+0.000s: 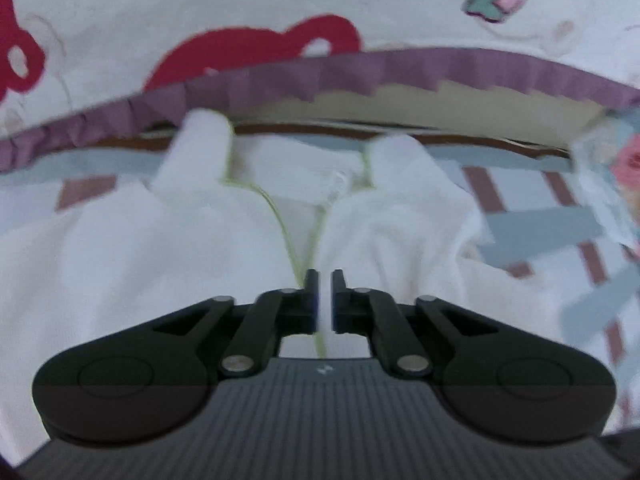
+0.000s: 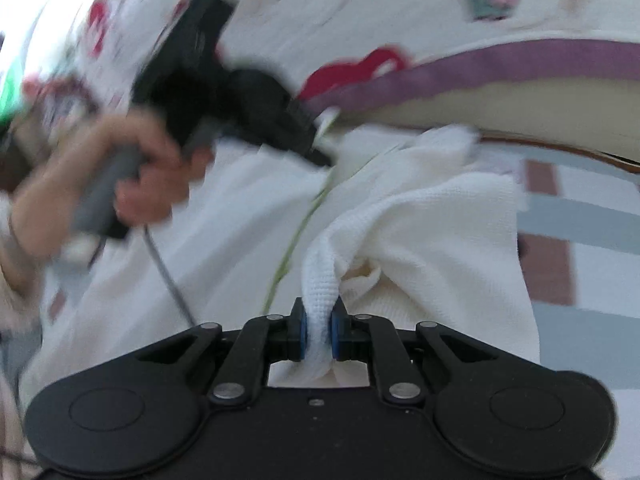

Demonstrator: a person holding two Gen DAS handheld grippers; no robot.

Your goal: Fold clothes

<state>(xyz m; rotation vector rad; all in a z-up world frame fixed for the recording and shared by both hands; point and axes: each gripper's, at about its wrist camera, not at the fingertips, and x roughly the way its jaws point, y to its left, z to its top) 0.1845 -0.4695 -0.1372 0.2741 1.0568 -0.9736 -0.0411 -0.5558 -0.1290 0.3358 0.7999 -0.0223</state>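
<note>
Left wrist view: left gripper [image 1: 325, 296], black with blue pads, has its jaws drawn nearly together, a thin fold of the white knit garment with a pale green seam [image 1: 160, 240] pinched between them. Motion blur is heavy. Two white tube-like ends of the garment, possibly straps, point toward the bed edge with its purple gathered trim [image 1: 400, 72]. The garment lies just below that trim, spread over a grey-and-brown striped floor mat [image 1: 532, 224]. Beyond the trim is a cream sheet printed with red bows and strawberries [image 1: 200, 8].

Right wrist view: right gripper [image 2: 319, 334] is clamped on a bunched, waffle-textured roll of the same garment; cloth fills the gap between the pads and drapes away toward the trim. Left of it, a person's hand [image 2: 132, 176] grasps the grey handle of the left gripper, whose black fingertips sit at the garment's upper edge, close under the trim.
</note>
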